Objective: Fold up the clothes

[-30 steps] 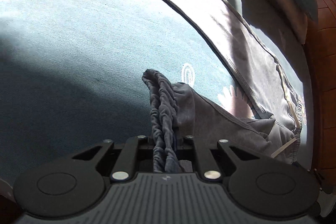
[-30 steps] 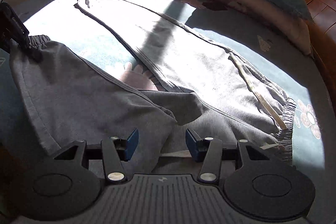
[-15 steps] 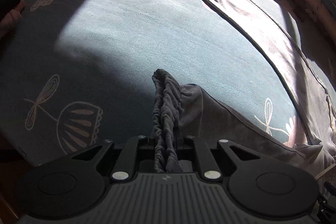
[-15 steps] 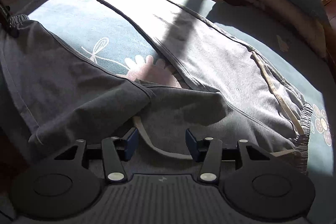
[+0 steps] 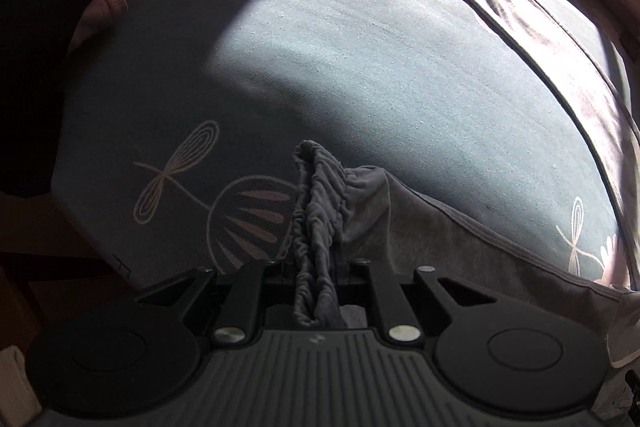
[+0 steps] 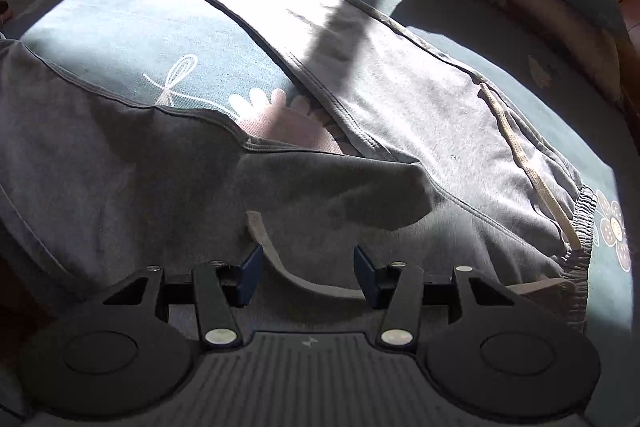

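Left gripper (image 5: 318, 267) is clamped tight on the bunched cuff (image 5: 316, 195) of one leg, held up near the bed's (image 5: 360, 47) near left corner, probably so that leg can swing over onto the other. Right gripper (image 6: 308, 273) sits half open over the pants (image 6: 400, 115) near the waist, gripping nothing, with the drawstring (image 6: 280, 267) lying between its jaws. The far leg lies flat toward the far edge. Plenty of bare bed between the legs.
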The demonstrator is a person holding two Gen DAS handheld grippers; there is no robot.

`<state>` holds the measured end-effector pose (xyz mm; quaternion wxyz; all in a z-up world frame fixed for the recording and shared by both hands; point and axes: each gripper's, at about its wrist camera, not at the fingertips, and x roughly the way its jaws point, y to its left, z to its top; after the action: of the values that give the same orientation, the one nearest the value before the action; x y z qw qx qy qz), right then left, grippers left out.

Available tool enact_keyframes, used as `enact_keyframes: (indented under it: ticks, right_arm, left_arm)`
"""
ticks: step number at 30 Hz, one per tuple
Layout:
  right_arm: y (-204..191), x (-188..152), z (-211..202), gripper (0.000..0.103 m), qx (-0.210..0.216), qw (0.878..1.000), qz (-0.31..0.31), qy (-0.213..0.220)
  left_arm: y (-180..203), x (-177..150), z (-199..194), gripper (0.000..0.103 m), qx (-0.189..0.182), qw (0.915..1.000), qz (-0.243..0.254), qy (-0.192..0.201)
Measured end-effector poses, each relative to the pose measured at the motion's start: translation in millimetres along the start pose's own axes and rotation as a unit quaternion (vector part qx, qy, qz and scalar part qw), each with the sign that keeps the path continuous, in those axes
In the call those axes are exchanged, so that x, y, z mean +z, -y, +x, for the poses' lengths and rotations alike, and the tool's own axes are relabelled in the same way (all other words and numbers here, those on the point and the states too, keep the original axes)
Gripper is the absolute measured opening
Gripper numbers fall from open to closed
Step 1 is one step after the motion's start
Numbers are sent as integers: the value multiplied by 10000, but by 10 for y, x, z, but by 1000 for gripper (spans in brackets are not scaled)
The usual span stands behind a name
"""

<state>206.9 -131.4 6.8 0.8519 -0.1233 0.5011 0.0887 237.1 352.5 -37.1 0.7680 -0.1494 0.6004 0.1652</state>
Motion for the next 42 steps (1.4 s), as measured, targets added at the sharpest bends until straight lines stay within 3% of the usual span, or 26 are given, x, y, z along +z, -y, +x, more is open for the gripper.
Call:
enact_keyframes:
  ticks: [6,12,20,30,36,38,42]
  right_arm:
    - [188,-57,110,55,163,9956,855,-344]
    - [464,-274,175,55,-88,9832,1657,-761]
    - [692,-455,183,55,-266,9707,2164,-1007]
    - [536,-369,153,55,-112,9774,1910,-898]
    - [410,-269,187,55,-27,9797,1800,-882]
    - [354,-225,183,55,12,9817,1693,-872]
    - [270,-141,174,56,24,9850,1507,-844]
  left_arm:
    - [-226,-170,-9,10,159,9994,-281,-156]
    - [-372,-286,-73,11,185,9990,-349,-186]
    - [-520,-371,-42,11,244,9983,-471,-225]
    - [-402,-352,-292,14,140,9985,270,451]
    - [-673,-395,43,29,226,9997,-103,-28]
    - [-752,-410,99,31,195,9995,-240,-69]
    - [-841,-436,82,45,176,9996,-225,-22]
